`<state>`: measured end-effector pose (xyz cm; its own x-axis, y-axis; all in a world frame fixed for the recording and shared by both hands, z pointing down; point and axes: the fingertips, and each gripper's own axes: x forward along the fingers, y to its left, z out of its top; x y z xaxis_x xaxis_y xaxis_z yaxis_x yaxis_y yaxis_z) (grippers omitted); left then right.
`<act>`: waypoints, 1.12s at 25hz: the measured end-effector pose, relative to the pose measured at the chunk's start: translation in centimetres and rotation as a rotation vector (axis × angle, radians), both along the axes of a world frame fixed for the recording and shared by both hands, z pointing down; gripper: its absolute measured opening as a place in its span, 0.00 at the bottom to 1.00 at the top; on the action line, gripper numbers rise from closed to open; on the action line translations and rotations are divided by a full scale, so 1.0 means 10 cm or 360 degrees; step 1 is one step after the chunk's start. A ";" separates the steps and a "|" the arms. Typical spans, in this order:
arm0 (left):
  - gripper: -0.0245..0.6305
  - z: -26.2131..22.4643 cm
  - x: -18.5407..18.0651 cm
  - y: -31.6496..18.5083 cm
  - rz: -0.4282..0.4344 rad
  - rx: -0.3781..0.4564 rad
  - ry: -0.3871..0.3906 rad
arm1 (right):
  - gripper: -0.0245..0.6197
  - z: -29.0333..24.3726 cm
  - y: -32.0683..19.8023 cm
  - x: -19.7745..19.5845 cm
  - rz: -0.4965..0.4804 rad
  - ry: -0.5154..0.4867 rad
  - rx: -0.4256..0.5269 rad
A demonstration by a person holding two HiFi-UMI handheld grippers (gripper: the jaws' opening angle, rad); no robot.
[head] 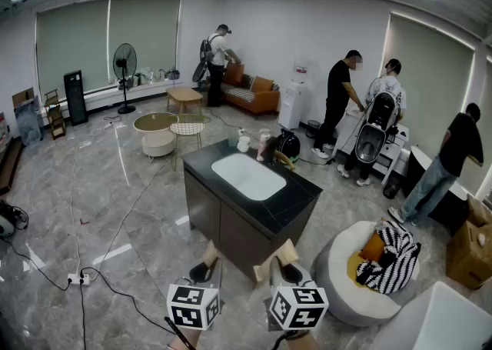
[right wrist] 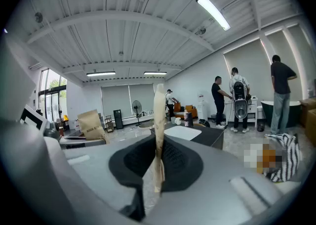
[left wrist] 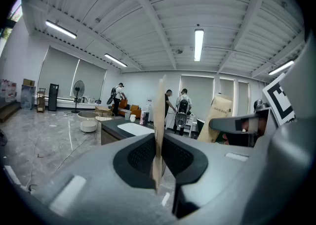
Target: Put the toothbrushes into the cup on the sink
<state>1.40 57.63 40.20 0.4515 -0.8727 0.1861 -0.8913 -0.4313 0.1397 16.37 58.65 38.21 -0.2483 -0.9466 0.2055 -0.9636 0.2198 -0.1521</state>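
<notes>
While I hold both tools low in front of me, the left gripper point(head: 209, 251) and the right gripper point(head: 281, 251) sit side by side at the bottom of the head view. They are just short of the near corner of the black counter point(head: 296, 202) and do not touch it. In the left gripper view, the left gripper point(left wrist: 160, 95) has its tan jaws pressed flat together with nothing between them. The right gripper view shows the same: the right gripper point(right wrist: 159, 95) is closed, pad against pad, and empty. Both point roughly level across the room toward the counter.

The white basin point(head: 247, 177) is set into the middle of the counter top. The cup point(head: 244, 143) stands at the counter's far edge, beyond the basin's far end, with a second pale cup just beside it. A pinkish bottle point(head: 264, 145) is near them along that same edge, and a dark rounded thing sits further toward the far right corner. The toothbrushes are too small for me to pick out among those items.

Away from the counter, cables point(head: 115, 264) trail across the grey floor on my left. A striped cloth point(head: 396, 252) lies on a pale beanbag to my right, and several people stand along the far walls.
</notes>
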 end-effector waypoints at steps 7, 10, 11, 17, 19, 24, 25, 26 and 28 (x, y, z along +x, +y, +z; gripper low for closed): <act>0.09 0.06 -0.03 0.05 -0.0002 -0.0001 0.0015 | 0.08 0.07 0.08 0.00 0.0007 0.0005 -0.0014; 0.09 0.08 -0.05 0.05 0.0000 -0.0009 0.0030 | 0.08 0.09 0.09 -0.02 0.0008 0.0014 -0.0022; 0.09 0.08 -0.06 0.05 -0.0001 -0.0012 0.0035 | 0.08 0.09 0.09 -0.03 0.0007 0.0020 -0.0023; 0.09 0.12 -0.21 -0.03 -0.0003 -0.0016 0.0049 | 0.09 0.11 -0.02 -0.17 0.0018 0.0025 -0.0035; 0.09 0.12 -0.30 -0.07 -0.0008 -0.0009 0.0053 | 0.09 0.14 -0.07 -0.25 0.0021 0.0011 -0.0040; 0.09 0.17 -0.48 -0.18 -0.0016 -0.0018 0.0053 | 0.09 0.19 -0.17 -0.36 0.0031 -0.0016 -0.0059; 0.09 0.19 -0.51 -0.21 -0.0019 -0.0022 0.0052 | 0.09 0.20 -0.19 -0.37 0.0034 -0.0022 -0.0062; 0.09 0.20 -0.54 -0.24 -0.0022 -0.0025 0.0052 | 0.08 0.21 -0.21 -0.37 0.0038 -0.0028 -0.0066; 0.09 0.23 -0.57 -0.29 -0.0022 -0.0033 0.0050 | 0.08 0.24 -0.26 -0.39 0.0046 -0.0039 -0.0077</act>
